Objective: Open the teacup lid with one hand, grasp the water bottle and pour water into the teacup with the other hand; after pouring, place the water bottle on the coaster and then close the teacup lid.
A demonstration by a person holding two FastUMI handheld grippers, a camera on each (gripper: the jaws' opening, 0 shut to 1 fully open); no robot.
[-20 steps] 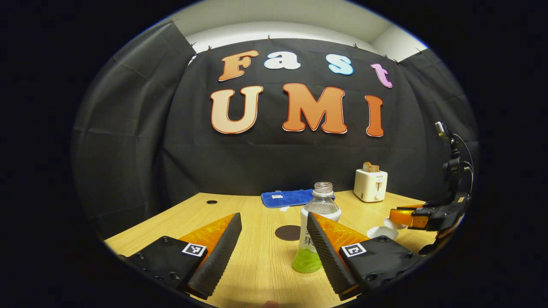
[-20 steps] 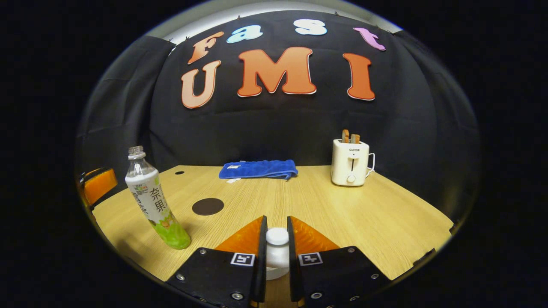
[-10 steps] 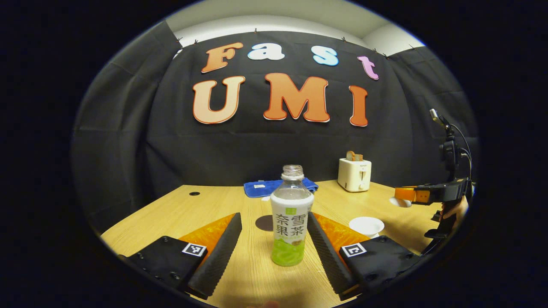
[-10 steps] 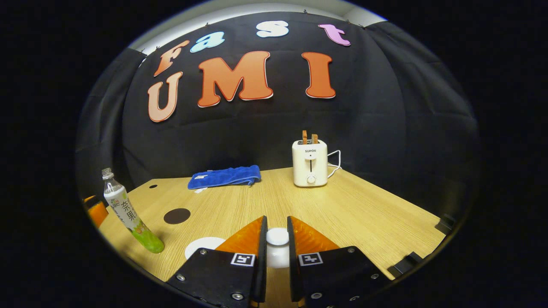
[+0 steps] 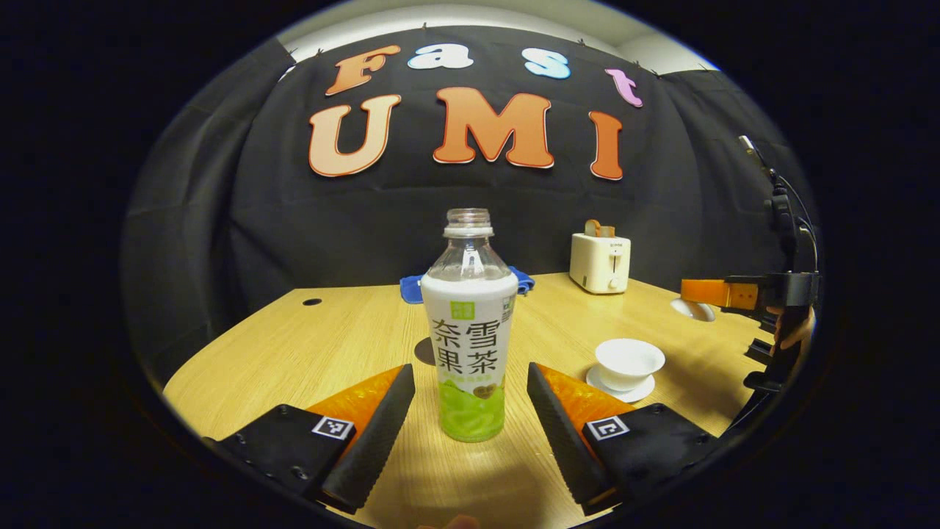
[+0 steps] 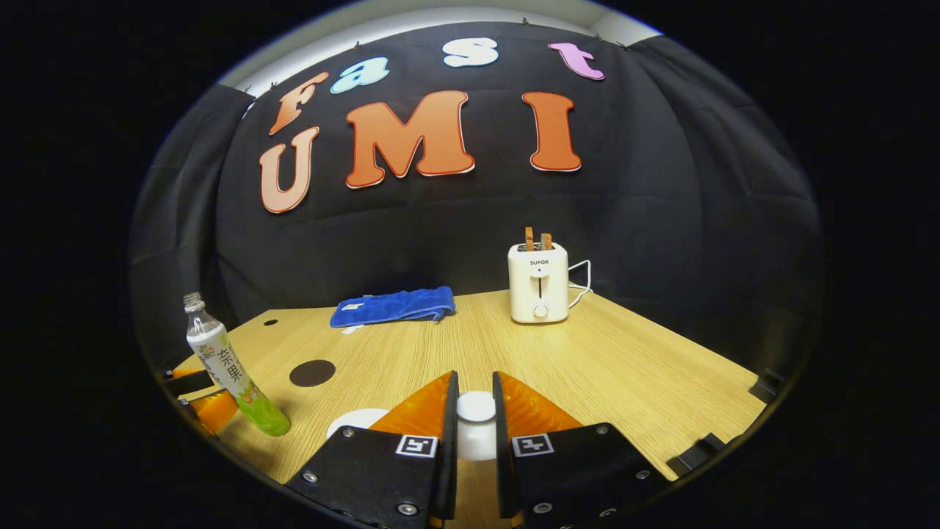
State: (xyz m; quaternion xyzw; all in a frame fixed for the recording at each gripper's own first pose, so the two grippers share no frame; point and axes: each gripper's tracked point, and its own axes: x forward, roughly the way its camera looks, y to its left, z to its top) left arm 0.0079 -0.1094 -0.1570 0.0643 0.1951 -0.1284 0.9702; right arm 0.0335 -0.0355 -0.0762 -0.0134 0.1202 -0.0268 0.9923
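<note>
Since the earlier frame, the water bottle had come to stand upright and centred between the wide-spread fingers of the left gripper, neither ribbed black pad touching it. It was clear plastic, capless, with a white printed sleeve and a green band at the foot.

The right gripper stayed lifted off to the side, its fingers closed on the knob of the white teacup lid. Seen from the left gripper view, the lid hung clear above the table, and the open white teacup, smooth and round, sat uncovered on its saucer to the right of the bottle.

A dark round coaster lay flat on the pale wood-grain table, beyond the bottle. Farther back lay a folded blue cloth and a cream toaster, both against the black draped wall.
</note>
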